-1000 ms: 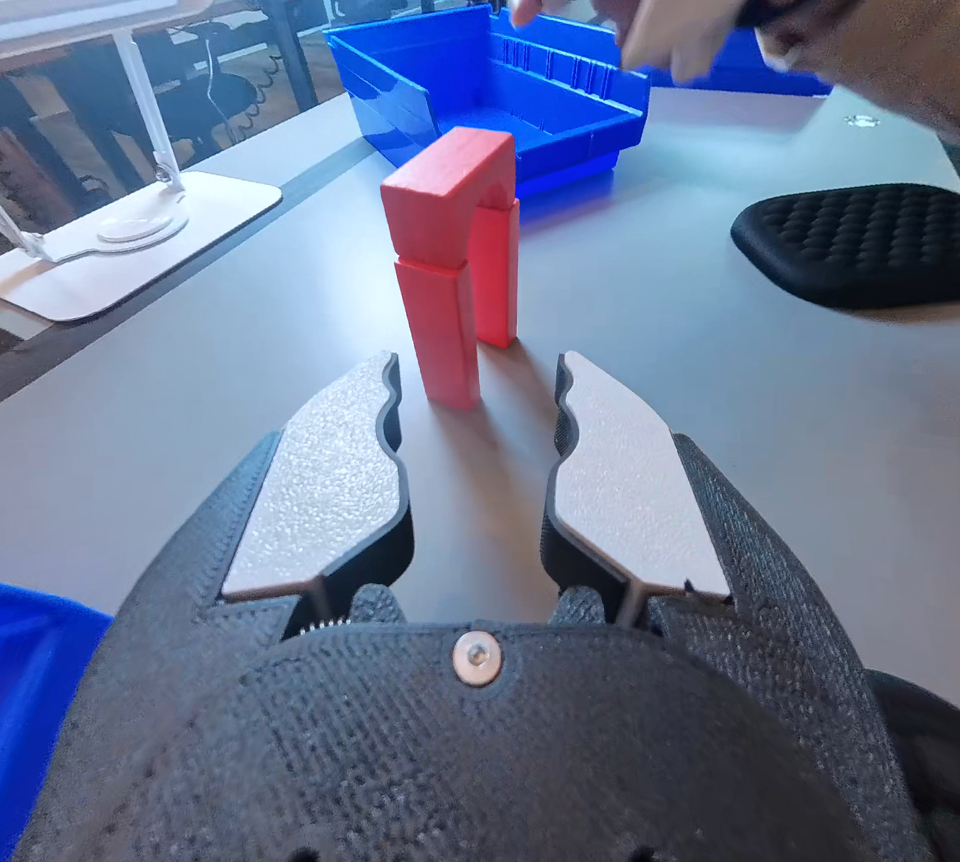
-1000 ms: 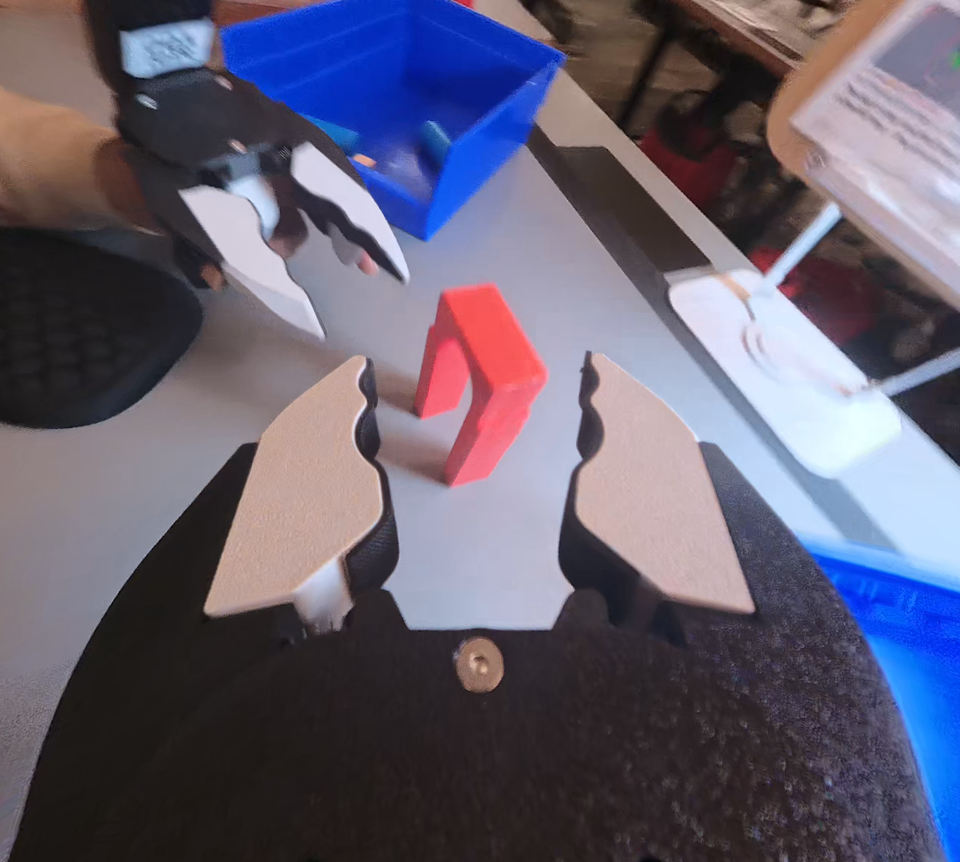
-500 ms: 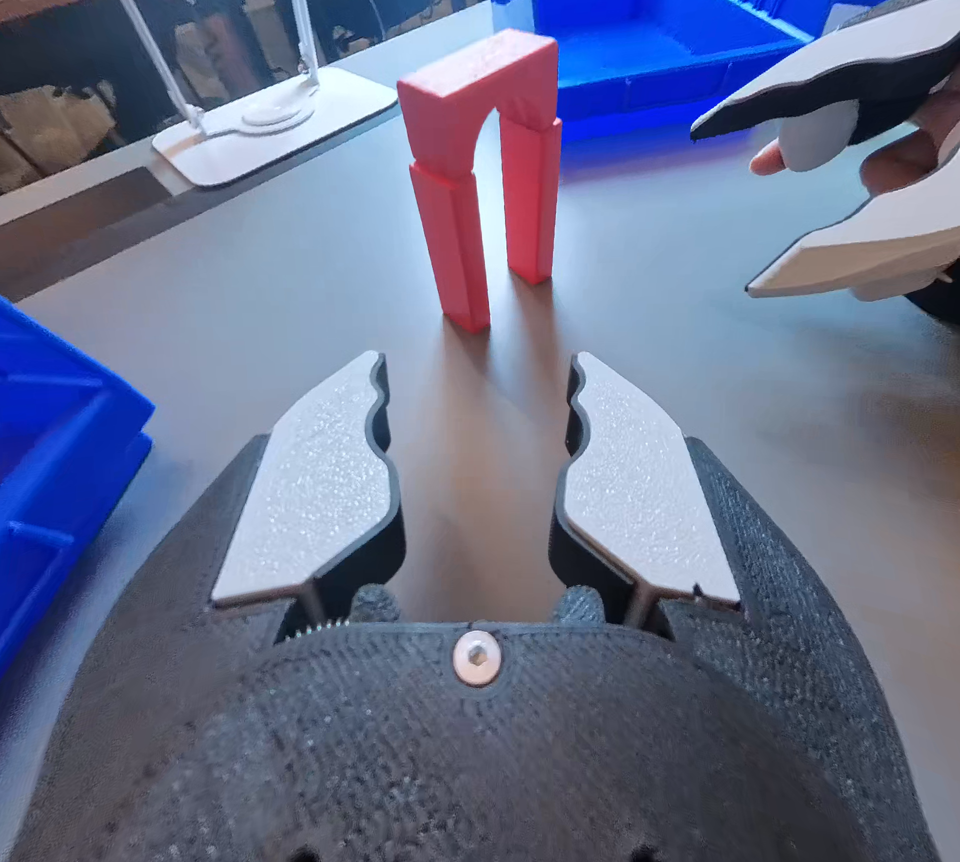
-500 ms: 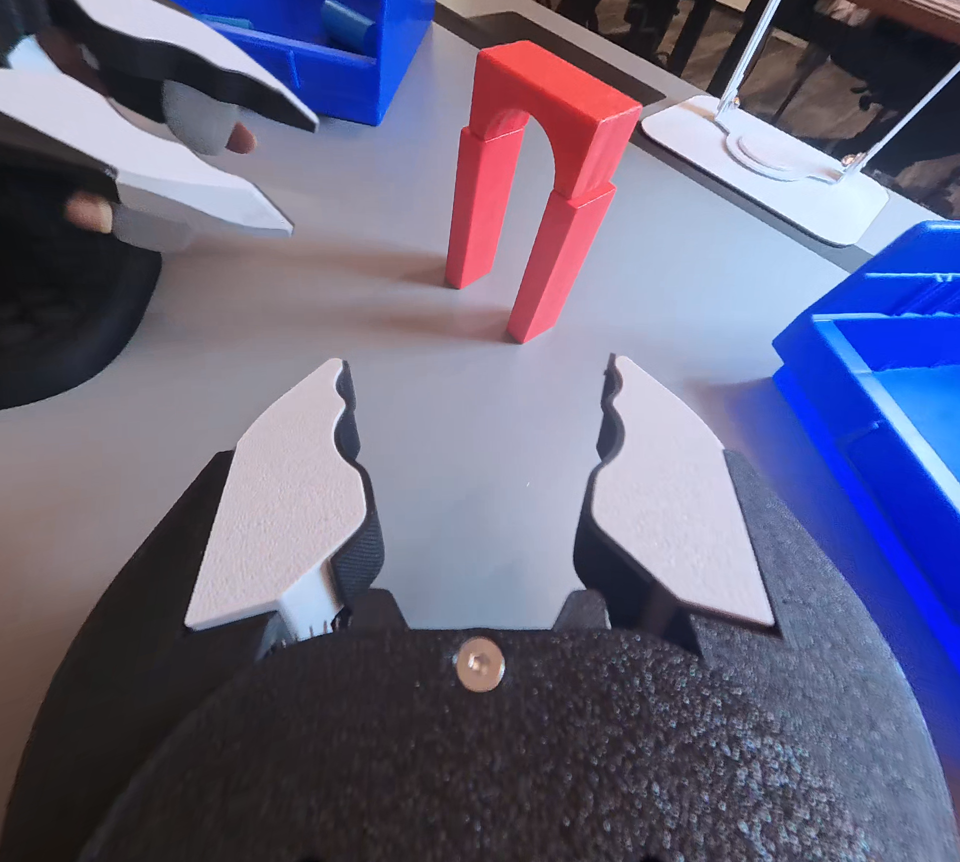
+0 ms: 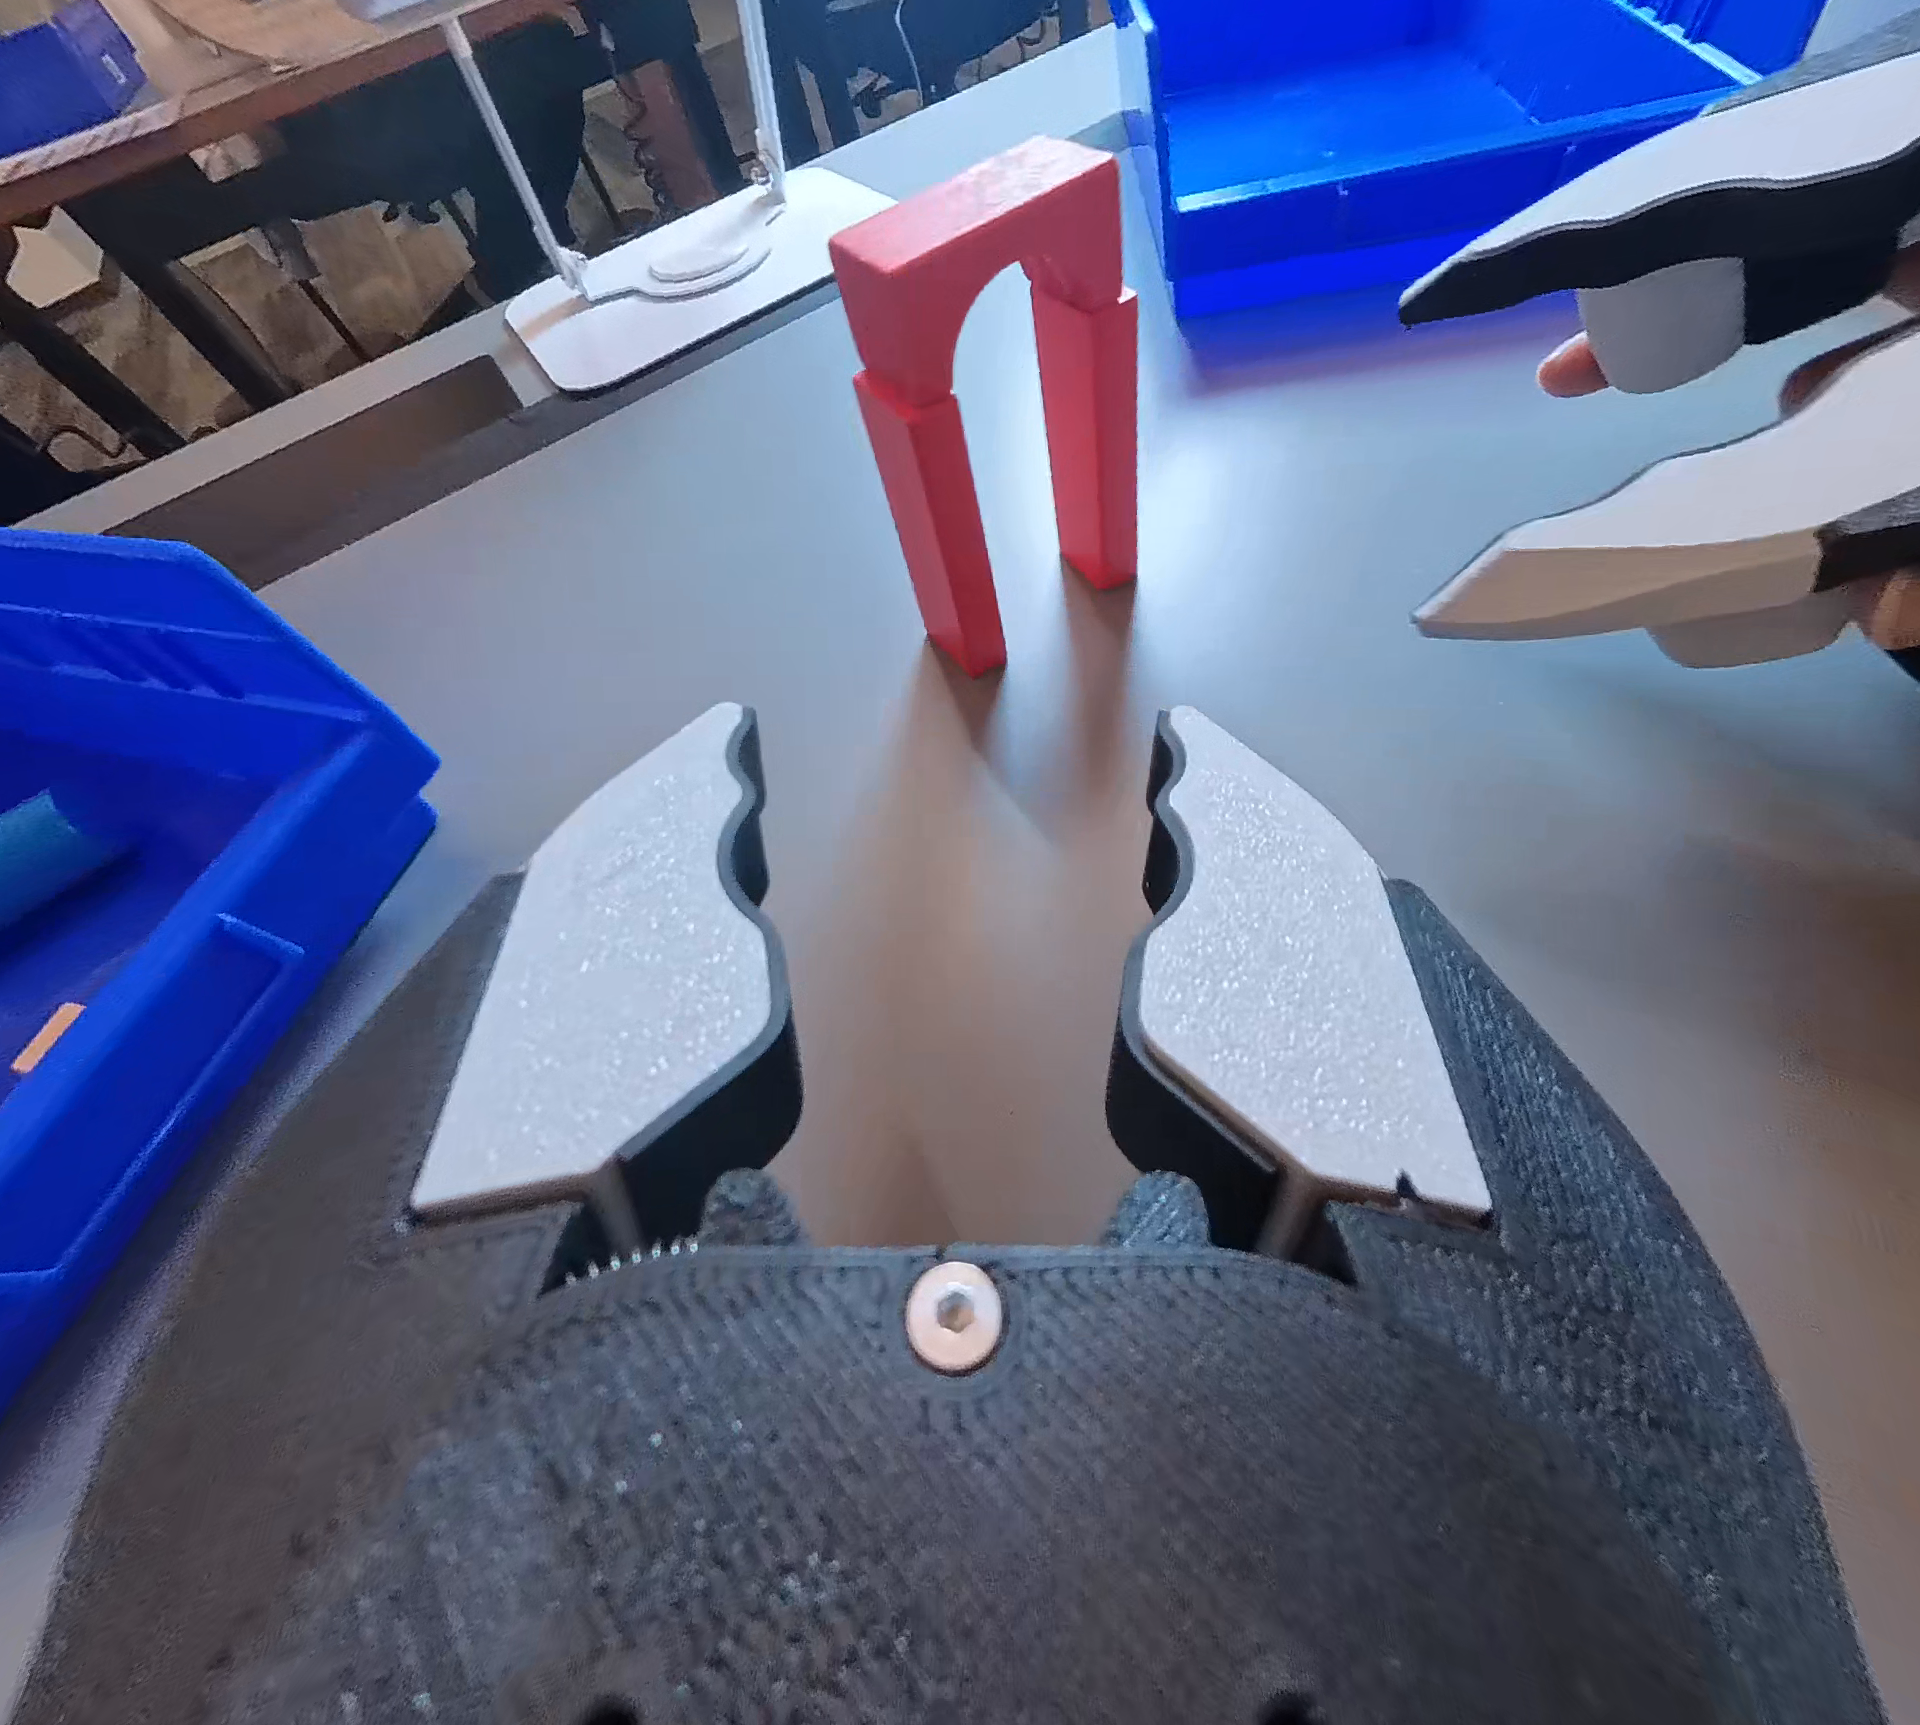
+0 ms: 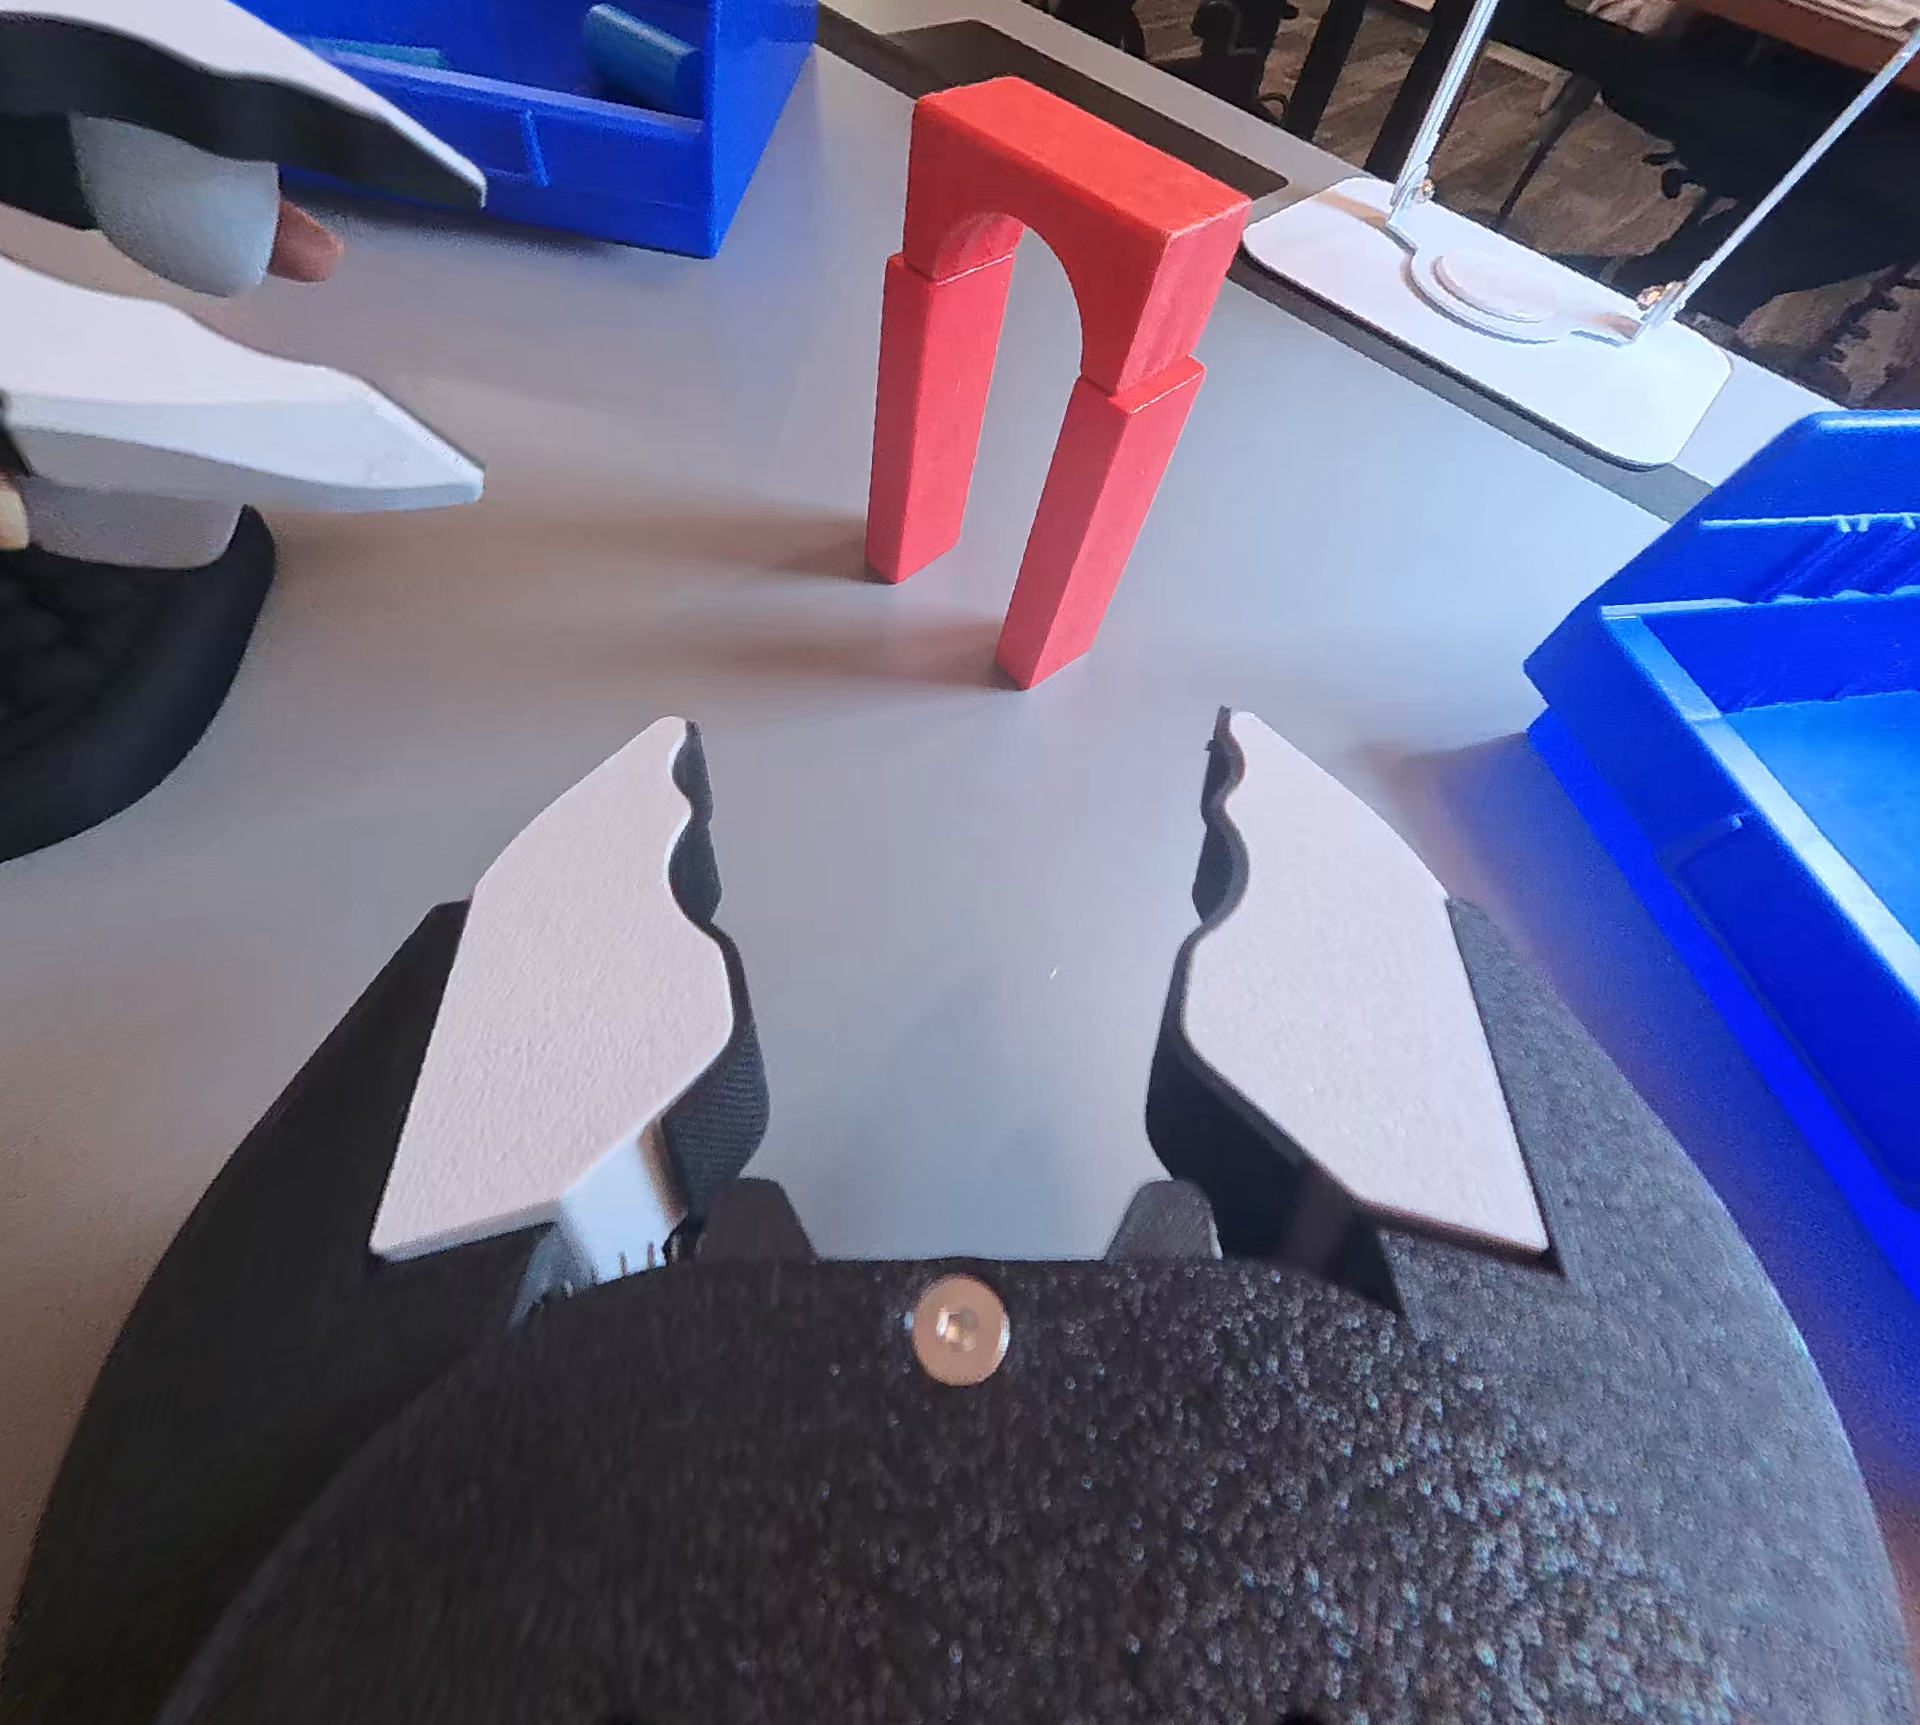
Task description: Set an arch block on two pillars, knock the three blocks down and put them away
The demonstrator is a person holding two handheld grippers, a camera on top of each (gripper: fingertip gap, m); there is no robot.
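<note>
The red arch block (image 5: 982, 262) sat on top of two red pillars, the near pillar (image 5: 940, 522) and the far pillar (image 5: 1096, 439), in the middle of the left wrist view, standing on the grey counter (image 5: 1455, 844); the building part looked done, so the next job seemed to be knocking it down. The left tool (image 5: 954, 719) was at the bottom of the frame, spread wide and holding nothing; the right tool (image 6: 956, 725) was wide and empty too. A good knock would be a soft push high up on the arch, so the blocks fall flat on the counter and do not fly off; pushing toward the open counter seemed safer than toward the white stand (image 5: 665, 293).

The left wrist view showed the empty blue bin (image 5: 1558, 148) at the upper right; the right wrist view showed only its corner at the right edge. The right wrist view showed a light blue block (image 6: 639, 60) in the other blue bin (image 6: 623, 158) at the upper left, and a black pad (image 6: 114, 688) at the left edge.
</note>
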